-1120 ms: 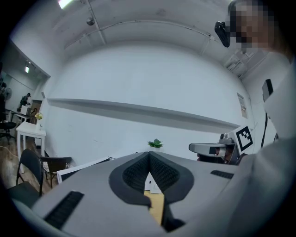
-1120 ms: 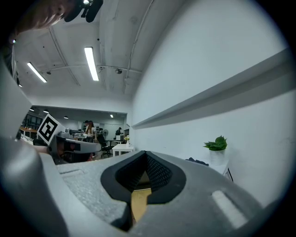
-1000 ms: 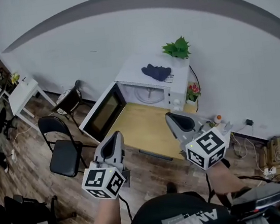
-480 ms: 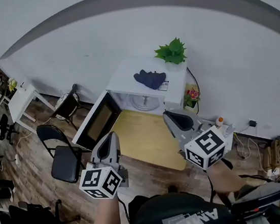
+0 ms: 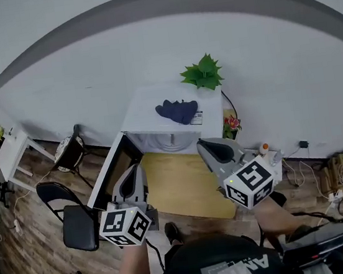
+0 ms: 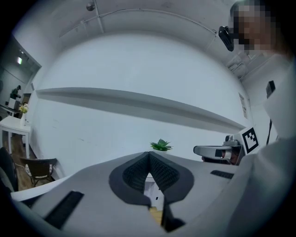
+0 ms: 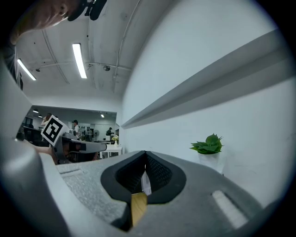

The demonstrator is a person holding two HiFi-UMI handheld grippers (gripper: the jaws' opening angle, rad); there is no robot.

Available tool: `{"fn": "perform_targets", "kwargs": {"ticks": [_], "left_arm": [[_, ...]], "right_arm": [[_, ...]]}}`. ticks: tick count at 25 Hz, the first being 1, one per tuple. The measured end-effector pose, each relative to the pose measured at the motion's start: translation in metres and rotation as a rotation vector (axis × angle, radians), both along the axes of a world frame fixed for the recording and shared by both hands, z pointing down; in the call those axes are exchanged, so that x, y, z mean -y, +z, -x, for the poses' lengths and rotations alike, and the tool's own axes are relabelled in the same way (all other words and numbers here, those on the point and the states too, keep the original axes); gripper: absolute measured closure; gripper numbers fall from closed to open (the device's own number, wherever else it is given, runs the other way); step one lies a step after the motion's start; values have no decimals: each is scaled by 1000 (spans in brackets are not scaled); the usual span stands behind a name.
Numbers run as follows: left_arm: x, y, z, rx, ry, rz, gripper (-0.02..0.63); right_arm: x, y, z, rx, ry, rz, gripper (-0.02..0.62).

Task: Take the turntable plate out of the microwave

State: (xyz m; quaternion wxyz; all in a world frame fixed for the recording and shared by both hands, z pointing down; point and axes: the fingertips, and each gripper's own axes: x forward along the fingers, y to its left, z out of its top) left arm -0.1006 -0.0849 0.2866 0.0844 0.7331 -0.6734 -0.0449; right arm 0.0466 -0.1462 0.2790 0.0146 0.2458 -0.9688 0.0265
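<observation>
The white microwave (image 5: 170, 105) stands at the back of a small wooden table (image 5: 184, 185) with its door (image 5: 108, 173) swung open to the left. Only a sliver of its cavity (image 5: 171, 141) shows under the top, so the turntable plate cannot be made out. My left gripper (image 5: 133, 169) hangs level over the table's left edge, beside the open door, shut and empty. My right gripper (image 5: 205, 145) is level over the table's right side, also shut and empty. Each gripper view shows closed jaws, left gripper (image 6: 149, 155) and right gripper (image 7: 144, 155), and the other gripper alongside.
A dark blue cloth (image 5: 177, 110) and a potted plant (image 5: 202, 73) sit on the microwave's top. Red flowers (image 5: 230, 123) stand to its right. Black folding chairs (image 5: 76, 224) and a round chair (image 5: 70, 151) are at left, cables (image 5: 326, 172) on the floor at right.
Both grippers have advanced toward the microwave and now hang over the wooden table. The microwave and table sit nearer and more central in the head view. Both stayed shut.
</observation>
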Motion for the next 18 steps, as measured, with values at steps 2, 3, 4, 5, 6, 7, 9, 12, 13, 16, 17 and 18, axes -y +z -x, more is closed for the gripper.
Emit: {"fn": "perform_targets", "kwargs": {"ticks": [2,3,4,5,6,7,9,12,13,16,17,18], "left_arm": [[13,0,16,1,34,-5,604],[20,-1,24,-1,49,-6,604],[26,-2,33,-2,63,-8,604],[32,-4,41,-3,77,-11,604],[39,-6,49,-3,90,-15,604],[46,-7,57,-5,103,-18,604],[58,-6,70,-14,126,-17,604],[73,-1,83,-18,162,-8,604],[78,0,86,-19,174,-7,604],[92,1,95,-24,205,-5,604],[96,2,98,-26,213,-5,604],[100,2,100,-28,222,-3,604]], "right_arm": [[9,2,13,-8,35,5,591],[13,3,20,-8,52,14,591],[17,3,26,-6,70,24,591],[22,4,32,-4,88,32,591],[27,4,38,-3,108,36,591],[32,3,43,-3,129,36,591],[42,3,52,-2,167,40,591],[51,5,65,-3,203,49,591],[54,5,68,-4,215,48,591],[61,5,80,-7,244,44,591],[63,6,83,-11,250,44,591],[65,6,86,-14,258,45,591]]}}
